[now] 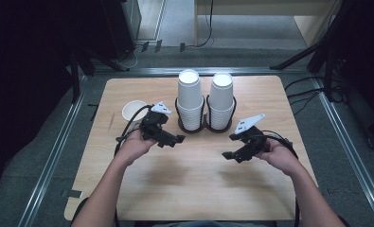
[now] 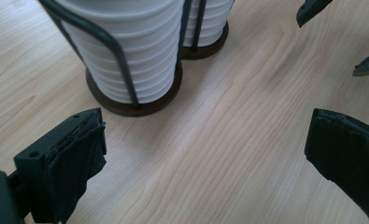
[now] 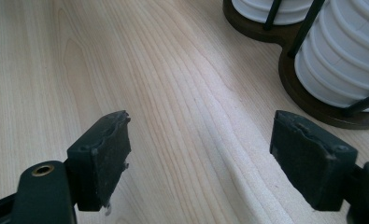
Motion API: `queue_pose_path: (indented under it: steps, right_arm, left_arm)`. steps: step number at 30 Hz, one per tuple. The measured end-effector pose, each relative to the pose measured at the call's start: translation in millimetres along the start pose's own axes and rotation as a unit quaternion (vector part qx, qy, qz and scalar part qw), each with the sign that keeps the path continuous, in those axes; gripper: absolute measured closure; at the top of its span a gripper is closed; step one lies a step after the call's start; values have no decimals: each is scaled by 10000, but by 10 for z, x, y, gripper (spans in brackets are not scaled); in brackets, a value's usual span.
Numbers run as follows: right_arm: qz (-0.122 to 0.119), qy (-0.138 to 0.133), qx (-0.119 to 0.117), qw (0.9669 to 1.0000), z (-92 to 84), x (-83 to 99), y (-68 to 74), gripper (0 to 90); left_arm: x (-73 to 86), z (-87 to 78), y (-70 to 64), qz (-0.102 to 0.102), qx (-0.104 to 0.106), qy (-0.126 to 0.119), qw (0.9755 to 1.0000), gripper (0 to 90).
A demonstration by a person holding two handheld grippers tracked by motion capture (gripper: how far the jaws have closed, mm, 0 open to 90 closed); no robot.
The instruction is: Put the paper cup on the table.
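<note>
Cups [image 1: 190, 99] in holder [image 1: 205, 126] between claws; single cup [image 1: 133, 110] left.

Pale wood, white paper, matt black plastic.

The worktop [image 1: 194, 189] is light wood with a smooth, faintly satin grain. Two stacks of paper cups [image 1: 190, 101] look matt white and ribbed, held in a holder [image 2: 126, 100] of thin dark metal wire on a brown wooden base. At centre left a loose paper cup [image 1: 133, 110] is plain white. Left gripper [image 1: 173, 140] and right gripper [image 1: 233, 154] are matt black plastic; their pads [image 3: 108, 154] look rough and worn.
</note>
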State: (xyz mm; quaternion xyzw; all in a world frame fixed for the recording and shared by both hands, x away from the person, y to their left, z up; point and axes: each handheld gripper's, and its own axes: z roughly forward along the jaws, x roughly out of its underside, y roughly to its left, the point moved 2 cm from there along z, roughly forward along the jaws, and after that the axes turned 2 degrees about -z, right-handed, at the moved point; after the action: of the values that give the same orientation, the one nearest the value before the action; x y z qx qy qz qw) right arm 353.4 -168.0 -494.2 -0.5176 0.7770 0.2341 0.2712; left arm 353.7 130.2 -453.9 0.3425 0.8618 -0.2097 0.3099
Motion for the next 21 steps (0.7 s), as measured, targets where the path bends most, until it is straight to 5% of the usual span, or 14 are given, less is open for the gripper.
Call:
queue_pose_path:
  steps: [12, 18, 21]
  right_arm:
    - [-48, -7, -17, 10000, 9, -11, 17, 202]
    - [-52, -2, -25, 10000, 15, -16, 14, 202]
    - [-47, 9, -42, 10000, 21, -22, 17, 202]
  left_arm:
    - [53, 282, -211, 10, 136, 107, 9998, 0]
    - [63, 418, -303, 74, 8, 152, 9999, 0]
    - [59, 470, -352, 46, 150, 194, 9997, 0]
